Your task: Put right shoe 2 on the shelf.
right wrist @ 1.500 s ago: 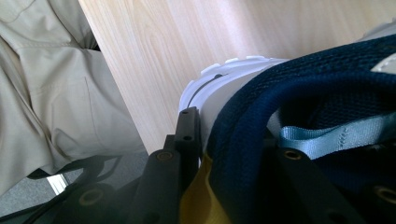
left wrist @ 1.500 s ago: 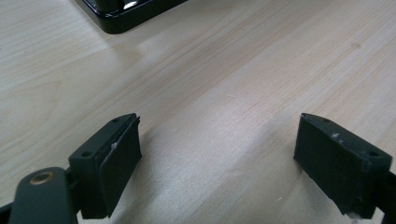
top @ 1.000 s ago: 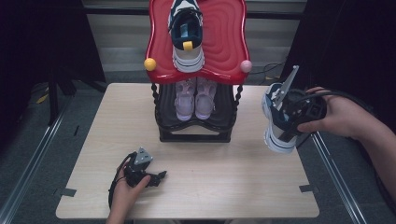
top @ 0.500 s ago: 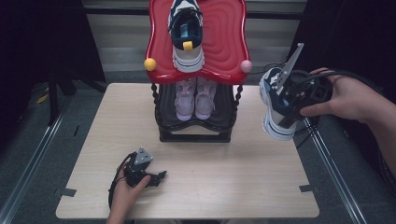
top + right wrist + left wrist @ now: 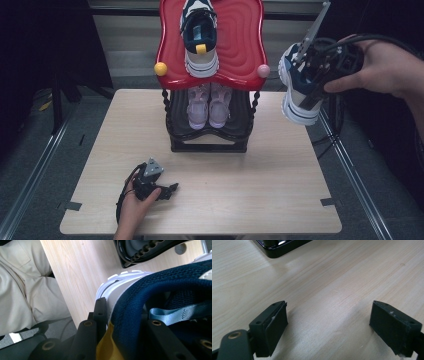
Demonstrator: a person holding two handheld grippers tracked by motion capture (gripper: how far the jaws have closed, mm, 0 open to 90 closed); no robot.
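Nearest the person, the left tongs [image 5: 165, 190] are resting on the worktop [image 5: 280, 200] with their jaws standing wide apart and nothing between them, bare wood showing in the gap in the left gripper view. Farther out on the right, the right tongs [image 5: 312, 75] are gripping the collar of a navy-and-white sneaker [image 5: 299, 95], one jaw outside the heel wall and one inside, as the right gripper view shows. Since a second ago this shoe has been climbing: it was hanging low beside the worktop's right edge and is now riding up near the red top shelf [image 5: 240, 45] of the shoe rack [image 5: 207, 142]. Its mate [image 5: 200, 37] is already sitting there, above a pink pair [image 5: 208, 105] on the lower tier, so the lifted shoe is probably heading for the free space beside its mate.
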